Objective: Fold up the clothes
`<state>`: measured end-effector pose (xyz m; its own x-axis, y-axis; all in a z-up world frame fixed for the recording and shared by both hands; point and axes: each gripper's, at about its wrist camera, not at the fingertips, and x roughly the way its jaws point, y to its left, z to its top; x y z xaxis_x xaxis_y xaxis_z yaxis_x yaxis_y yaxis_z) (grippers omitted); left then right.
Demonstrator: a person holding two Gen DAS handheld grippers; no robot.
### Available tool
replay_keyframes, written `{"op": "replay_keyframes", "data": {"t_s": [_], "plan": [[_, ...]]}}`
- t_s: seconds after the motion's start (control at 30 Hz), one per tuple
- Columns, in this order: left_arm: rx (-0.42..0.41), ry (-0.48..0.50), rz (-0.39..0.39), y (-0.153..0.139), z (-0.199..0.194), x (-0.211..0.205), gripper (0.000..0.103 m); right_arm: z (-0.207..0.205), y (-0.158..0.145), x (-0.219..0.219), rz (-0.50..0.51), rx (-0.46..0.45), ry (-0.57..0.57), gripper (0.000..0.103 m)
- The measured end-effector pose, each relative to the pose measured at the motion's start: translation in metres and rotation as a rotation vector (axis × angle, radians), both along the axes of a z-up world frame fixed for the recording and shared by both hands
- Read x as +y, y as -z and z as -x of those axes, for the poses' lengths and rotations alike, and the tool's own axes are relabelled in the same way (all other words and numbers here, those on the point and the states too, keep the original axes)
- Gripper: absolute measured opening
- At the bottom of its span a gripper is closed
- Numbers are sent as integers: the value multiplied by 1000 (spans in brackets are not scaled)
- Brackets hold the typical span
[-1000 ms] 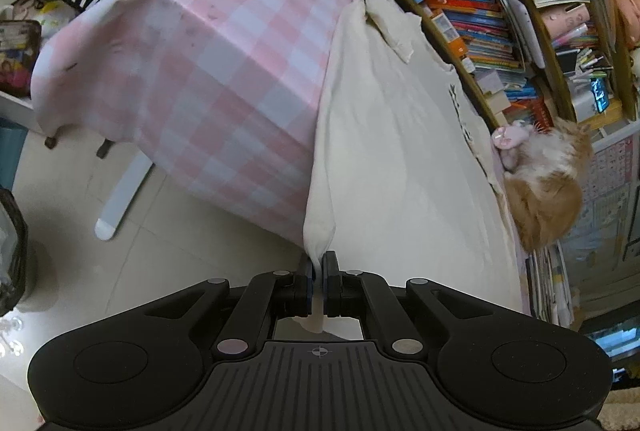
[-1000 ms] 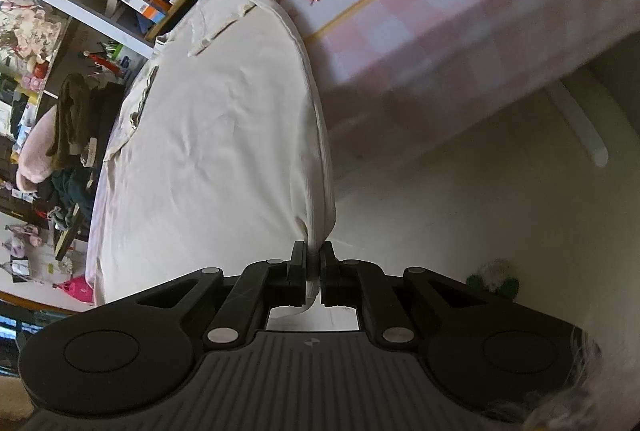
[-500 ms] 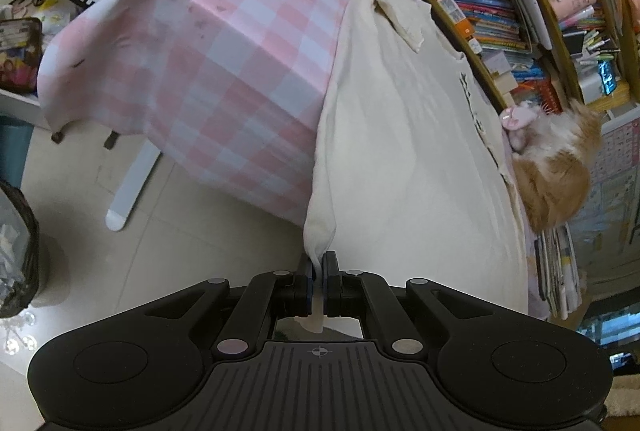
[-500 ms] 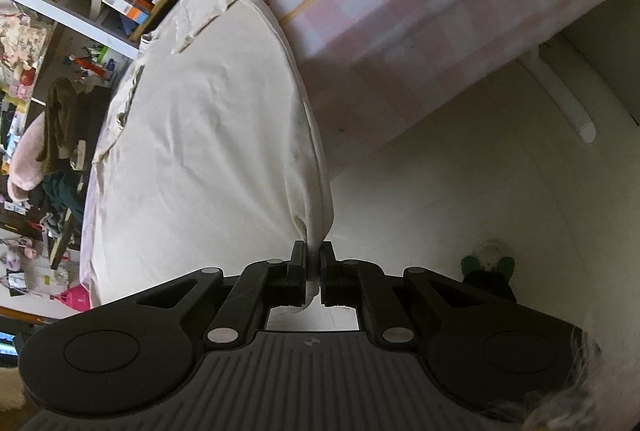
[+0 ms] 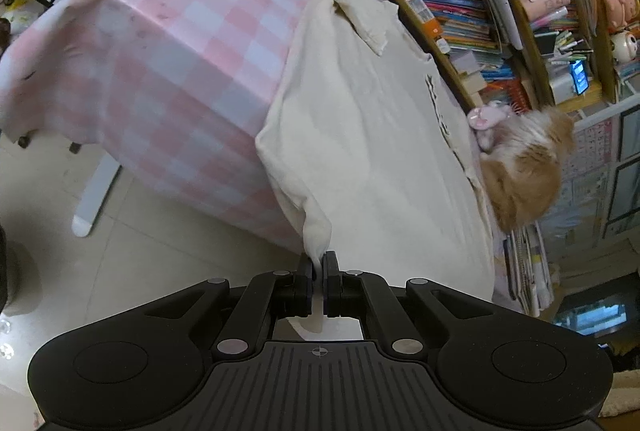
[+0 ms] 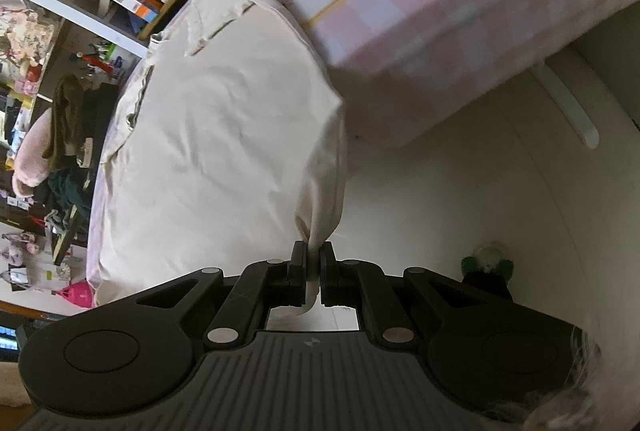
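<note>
The black two-finger left gripper [image 5: 319, 260] has its jaws pressed together on a bunched corner of the cream cotton T-shirt [image 5: 372, 135], a tongue of the fabric poking through behind the fingers. The black two-finger right gripper [image 6: 313, 251] pinches the other lower corner of that cream garment [image 6: 216, 151] in the same way, jaws closed on a gathered fold with a strip of cloth hanging out below.

From both pinched corners the shirt runs up and away over the edge of the table, its body lying spread on the pink-and-white checked tablecloth [image 5: 176, 43] with the hem end drawn off the edge toward the grippers. In the left wrist view a short sleeve [image 5: 360, 15] lies folded at the far end, and a line of dark print [image 5: 440, 111] shows along the shirt's far side. In the right wrist view the tablecloth [image 6: 440, 15] carries a cartoon picture and lettering beside the shirt.

Just beyond the shirt in the left wrist view sits a tan-and-white fluffy plush toy [image 5: 520, 167]. Behind the table stands a wooden bookshelf packed with coloured books [image 5: 460, 3]. A white table leg [image 5: 94, 195] rests on the pale tiled floor [image 5: 132, 271]
</note>
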<state>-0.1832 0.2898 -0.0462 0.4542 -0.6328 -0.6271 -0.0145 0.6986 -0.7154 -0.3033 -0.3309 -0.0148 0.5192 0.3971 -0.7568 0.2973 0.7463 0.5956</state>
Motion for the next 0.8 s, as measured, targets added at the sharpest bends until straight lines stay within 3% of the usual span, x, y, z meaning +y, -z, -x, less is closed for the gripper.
{"op": "replay_keyframes", "data": {"t_s": [0.2,0.5,0.67,0.8], "plan": [[-5,-14,28,-2,-6,0,3,-5,2,-1,-7,11,-6,6],[-188,-60,160,-44,-46,-17,3,-44,-35,-15,-116,-168,40,6],[-289,-189,318,-63,-88,-27,3,-83,-53,-37,-257,-320,152,6],[-346,-287,387,-73,-132,-44,3,-133,-61,-59,-407,-426,277,6]]}}
